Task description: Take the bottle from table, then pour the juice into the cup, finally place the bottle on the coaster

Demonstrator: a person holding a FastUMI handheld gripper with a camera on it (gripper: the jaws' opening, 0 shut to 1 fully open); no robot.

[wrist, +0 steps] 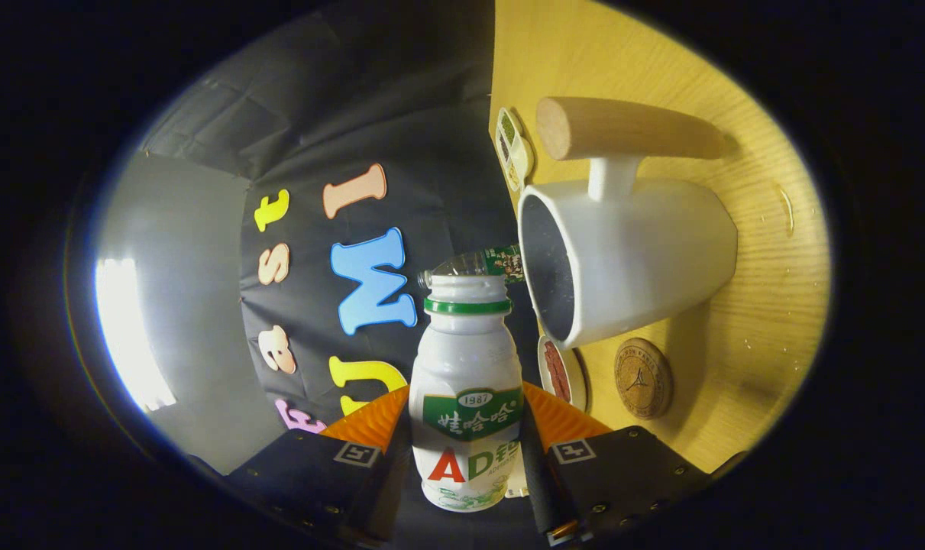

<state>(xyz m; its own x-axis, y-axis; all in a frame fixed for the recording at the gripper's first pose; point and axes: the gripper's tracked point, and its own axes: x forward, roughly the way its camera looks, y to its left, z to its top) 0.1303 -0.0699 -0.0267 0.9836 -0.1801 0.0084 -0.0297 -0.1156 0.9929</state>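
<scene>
- Wooden table (745,252): carries the cup and coaster.
- White cup (645,252) with wooden handle (622,128): rigid, mouth open, just beyond the bottle's neck.
- Small white plastic drink bottle (466,397): likely light, smooth and somewhat slippery; tilted toward the cup; best held at mid-body.
- Gripper (466,451): both fingers pinch the bottle's labelled body.
- Round cork coaster (643,378): flat, beside the cup.

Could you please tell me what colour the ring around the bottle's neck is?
Green, on the white bottle held between the gripper fingers; clearest in the gripper view.
</scene>
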